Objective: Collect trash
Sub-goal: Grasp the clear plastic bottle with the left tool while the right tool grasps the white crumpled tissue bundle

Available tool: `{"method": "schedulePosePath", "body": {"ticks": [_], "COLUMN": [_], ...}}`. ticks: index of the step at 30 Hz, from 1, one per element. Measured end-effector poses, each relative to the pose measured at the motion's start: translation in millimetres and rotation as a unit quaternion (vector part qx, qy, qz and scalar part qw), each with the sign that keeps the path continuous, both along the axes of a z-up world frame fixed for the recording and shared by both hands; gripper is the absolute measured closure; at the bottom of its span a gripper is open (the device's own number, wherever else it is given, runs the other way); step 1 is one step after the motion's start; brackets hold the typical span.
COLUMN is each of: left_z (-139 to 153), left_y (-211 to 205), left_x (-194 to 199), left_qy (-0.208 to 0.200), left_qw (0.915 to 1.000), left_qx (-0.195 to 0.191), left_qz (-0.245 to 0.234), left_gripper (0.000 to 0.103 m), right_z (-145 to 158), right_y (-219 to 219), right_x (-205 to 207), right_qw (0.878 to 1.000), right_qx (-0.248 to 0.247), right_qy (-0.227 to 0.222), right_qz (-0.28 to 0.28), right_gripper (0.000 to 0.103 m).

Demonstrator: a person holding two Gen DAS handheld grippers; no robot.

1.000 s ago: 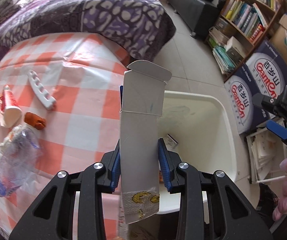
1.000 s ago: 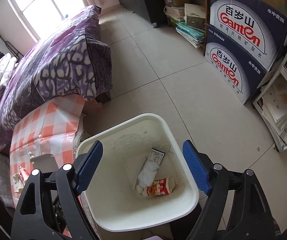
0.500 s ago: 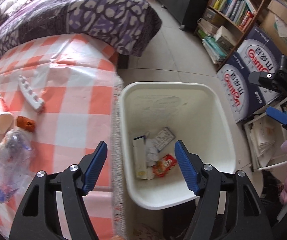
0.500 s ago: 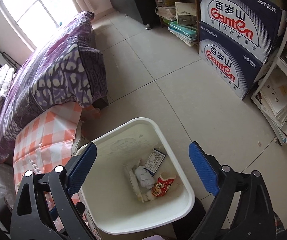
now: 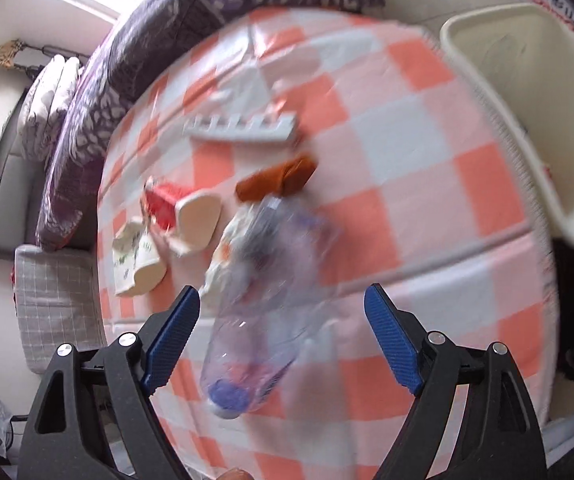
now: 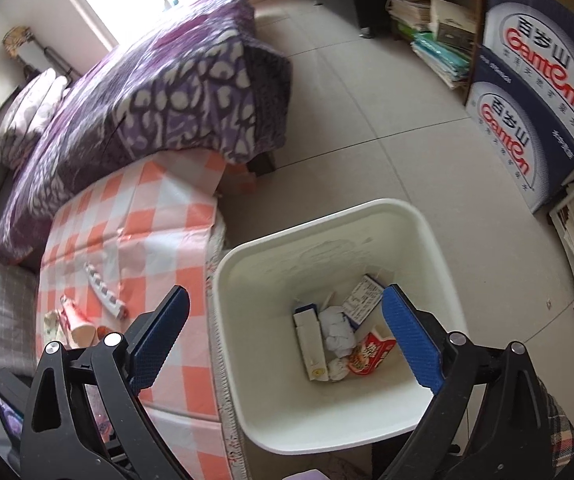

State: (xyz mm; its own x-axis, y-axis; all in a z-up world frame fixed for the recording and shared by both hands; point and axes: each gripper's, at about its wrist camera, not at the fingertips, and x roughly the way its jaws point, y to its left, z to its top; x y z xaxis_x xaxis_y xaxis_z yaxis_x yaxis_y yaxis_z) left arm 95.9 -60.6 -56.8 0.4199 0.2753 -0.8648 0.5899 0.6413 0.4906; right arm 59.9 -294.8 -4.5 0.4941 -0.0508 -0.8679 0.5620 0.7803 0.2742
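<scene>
Trash lay scattered on an orange-and-white checked counter, seen through the left wrist camera with heavy motion blur. The left hand-held gripper was spread wide and held nothing. Between its blue pads and just beyond them lay a crushed clear plastic bottle, its blue cap end toward 6 o'clock and its body running up toward 12 o'clock. Just past the bottle's far end a small orange-brown object was seen, and beyond that a long white plastic strip with holes. At 10 o'clock from the bottle lay a red and cream paper cup on its side and a crumpled pale wrapper beside it.

The white trash bin stood on the floor against the counter's edge, at 2 o'clock in the left view. In the right wrist view it was seen from above, already holding a carton, crumpled paper and a red packet. The right hand-held gripper hovered over it, also wide apart and empty.

The bottle was judged the likeliest next pick. A good grasp would be made across its body, not along it, near the stiffer middle, with the pads lowered to either side before being closed. Since thin crushed plastic could slip or spring away, a slow, firm closing would be advised.
</scene>
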Motion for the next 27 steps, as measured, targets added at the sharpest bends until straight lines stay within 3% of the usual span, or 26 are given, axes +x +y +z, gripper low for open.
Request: {"method": "schedulePosePath", "body": {"ticks": [4,7,11,14,17,20,22,24,27], "left_z": [-22,-29,-17,5,35,56,62,65,58], "left_y": [30,39,54,71,98,133,155,166,174], "left_x": [14,15,14,18,27,35,46,47,53], "left_qy": [0.035,0.026,0.038,0.052,0.051,0.041,0.036,0.027,0.045], "left_qw": [0.9984,0.9991,0.9965,0.9867,0.9663,0.935,0.9153,0.9079,0.9001], "left_qx": [-0.021,-0.017,-0.07,-0.144,-0.231,-0.308,-0.339,-0.345,-0.347], "left_qz": [0.039,0.027,0.026,0.055,0.101,0.171,0.215,0.237,0.26], "left_gripper": [0.021,0.033,0.045,0.048,0.052,0.065,0.065,0.065,0.065], "right_z": [-7,-12,-17,-20,-23,-30,-34,-36,-36], "right_y": [24,39,61,79,94,112,127,144,178], "right_x": [16,26,37,46,55,64,69,71,75], "right_qw": [1.0,0.999,0.998,0.996,0.995,0.992,0.991,0.989,0.982], "right_qx": [-0.009,-0.007,-0.007,-0.01,-0.011,-0.01,-0.003,0.0,-0.013], "right_qy": [0.015,0.024,0.028,0.03,0.032,0.04,0.041,0.034,0.027], "right_qz": [0.025,0.04,0.064,0.083,0.098,0.115,0.126,0.141,0.186], "right_gripper": [0.01,0.01,0.01,0.01,0.01,0.01,0.01,0.01,0.01]}}
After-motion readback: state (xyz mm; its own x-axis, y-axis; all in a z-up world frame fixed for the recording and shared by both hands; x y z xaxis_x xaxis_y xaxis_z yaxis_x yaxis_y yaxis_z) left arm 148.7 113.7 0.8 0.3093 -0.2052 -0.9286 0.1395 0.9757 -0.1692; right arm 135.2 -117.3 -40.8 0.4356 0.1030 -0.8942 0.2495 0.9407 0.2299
